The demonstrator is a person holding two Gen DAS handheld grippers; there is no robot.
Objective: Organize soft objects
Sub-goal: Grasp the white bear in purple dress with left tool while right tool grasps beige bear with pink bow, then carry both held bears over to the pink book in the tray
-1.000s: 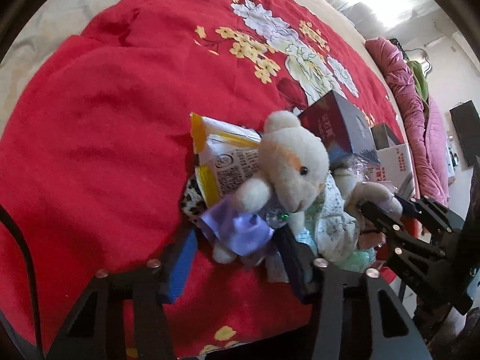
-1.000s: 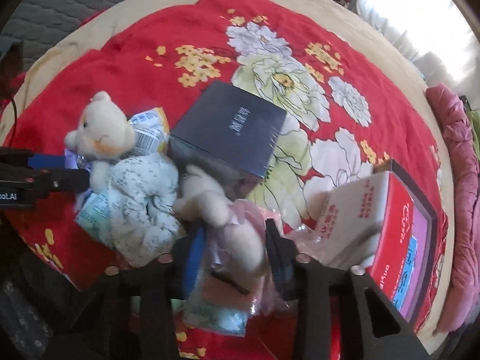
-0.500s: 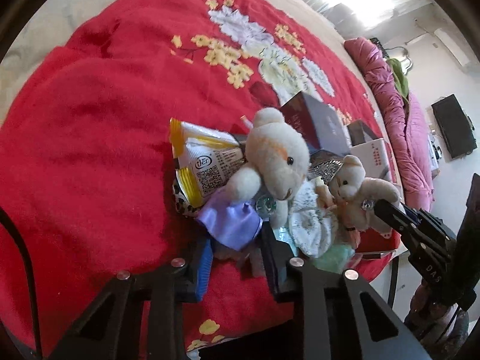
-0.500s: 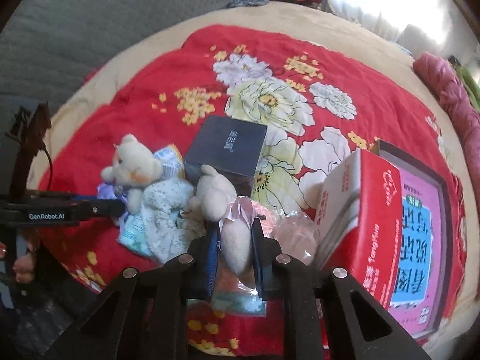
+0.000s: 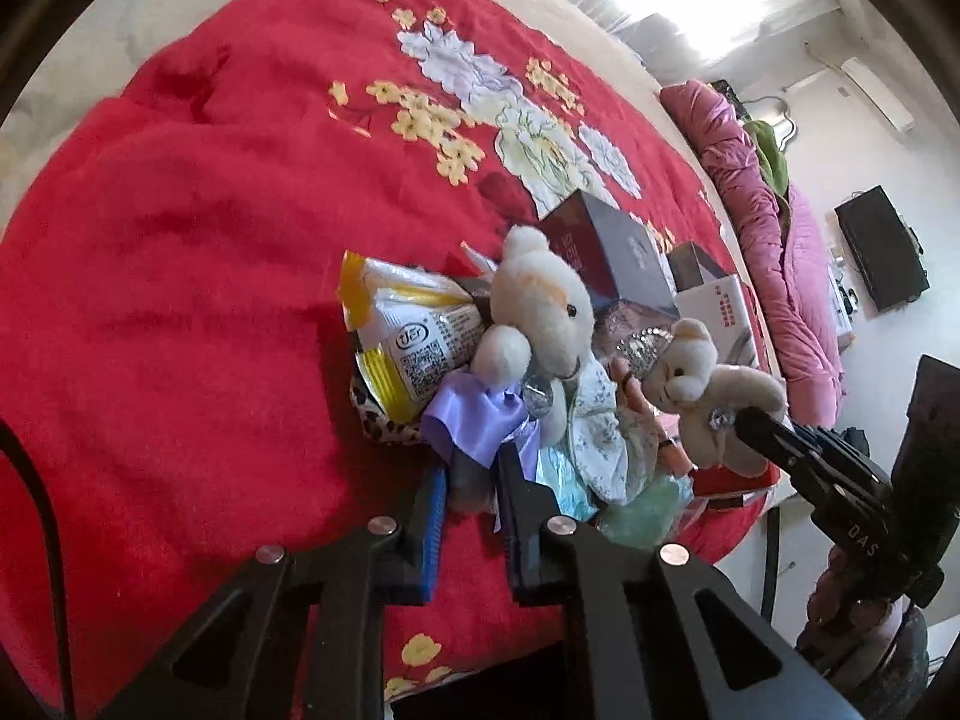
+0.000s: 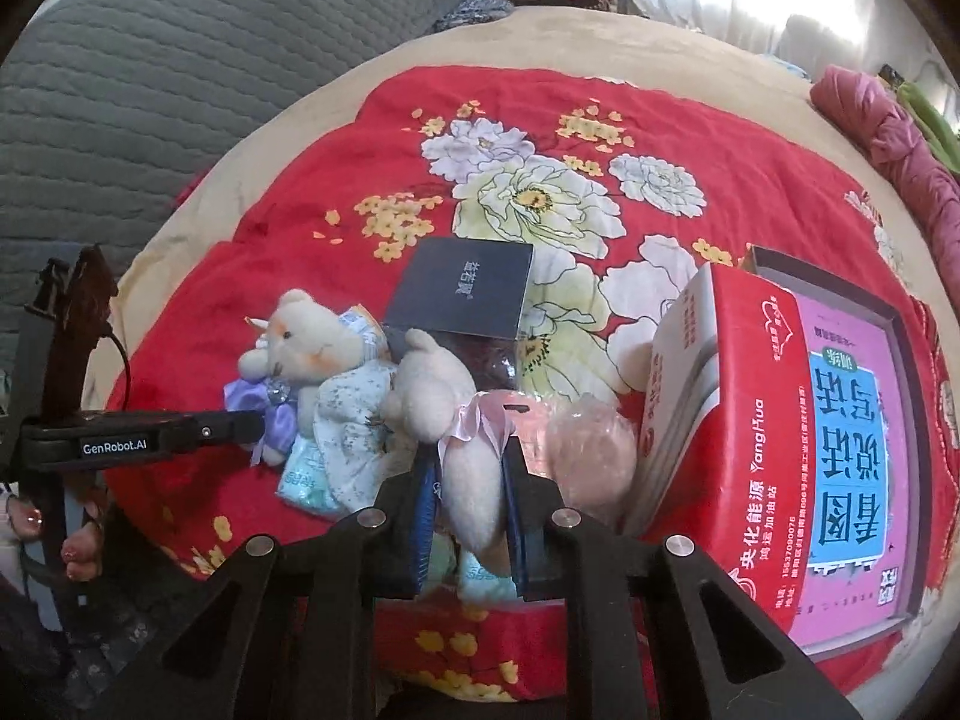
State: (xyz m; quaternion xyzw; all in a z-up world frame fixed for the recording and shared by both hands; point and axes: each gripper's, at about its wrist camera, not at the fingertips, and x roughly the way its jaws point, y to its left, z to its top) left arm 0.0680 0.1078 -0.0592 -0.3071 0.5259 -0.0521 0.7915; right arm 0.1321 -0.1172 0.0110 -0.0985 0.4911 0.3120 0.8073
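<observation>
Figure: two hand-held grippers over a heap of soft and boxed goods on a red flowered blanket (image 6: 312,192), largest items first. One blanket covers the bed; on it, at three o'clock in the right wrist view, stand one red carton (image 6: 738,420) and, behind it, one flat pink-faced box (image 6: 852,420); one dark box (image 6: 465,291) lies at twelve o'clock of the heap. Soft things, counted: two plush bears, one patterned cloth (image 6: 354,414), one pale pink bagged bundle (image 6: 591,450), at least two mint tissue packs (image 6: 306,480), and one yellow-edged snack packet (image 5: 408,336) at nine o'clock of the larger bear. The larger bear (image 5: 540,306) wears a lilac bow; the left gripper (image 5: 471,480) is clamped on the lower part of this bear beneath the bow, though the exact part pinched is hidden. The smaller bear (image 6: 432,390), with a pink ribbon, is squeezed at the body by the right gripper (image 6: 468,480), jaws closed on it. Progress, as judged: early; both bears are gripped but remain in the heap, nothing appears sorted into a place, and cloth, bundle and packs are untouched.
</observation>
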